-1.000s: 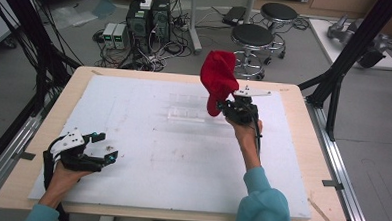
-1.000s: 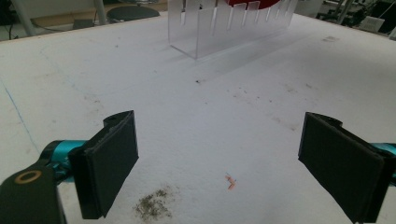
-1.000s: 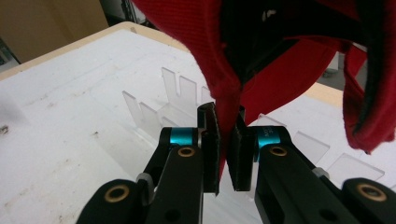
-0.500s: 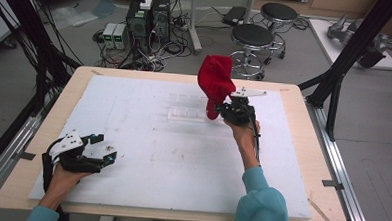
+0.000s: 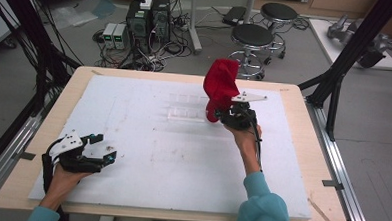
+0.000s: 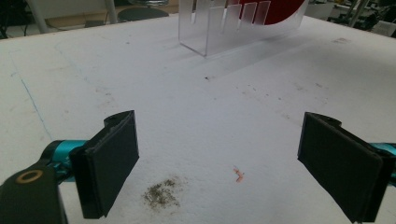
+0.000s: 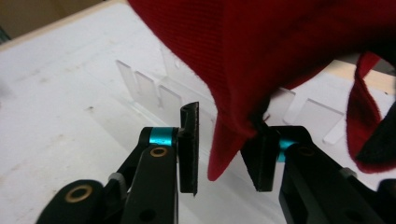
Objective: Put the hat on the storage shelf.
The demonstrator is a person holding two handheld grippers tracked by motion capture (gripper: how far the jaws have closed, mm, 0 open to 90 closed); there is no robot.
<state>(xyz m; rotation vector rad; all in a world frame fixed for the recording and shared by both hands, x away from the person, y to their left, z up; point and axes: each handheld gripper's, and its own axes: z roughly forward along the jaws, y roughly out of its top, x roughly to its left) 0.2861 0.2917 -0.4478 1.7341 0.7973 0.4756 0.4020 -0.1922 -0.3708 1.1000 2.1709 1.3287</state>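
Cloth, one, red, between right gripper opening jaws.

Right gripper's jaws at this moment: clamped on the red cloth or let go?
Let go. The right gripper has just been opening; a gap shows between one pad and the red cloth, which hangs between the jaws against the other.

Layout on the counter

A slotted rack stands toward 12 o'clock; the cloth hangs just at its 3 o'clock over the right hand-held gripper. The left hand-held gripper sits near 8 o'clock.
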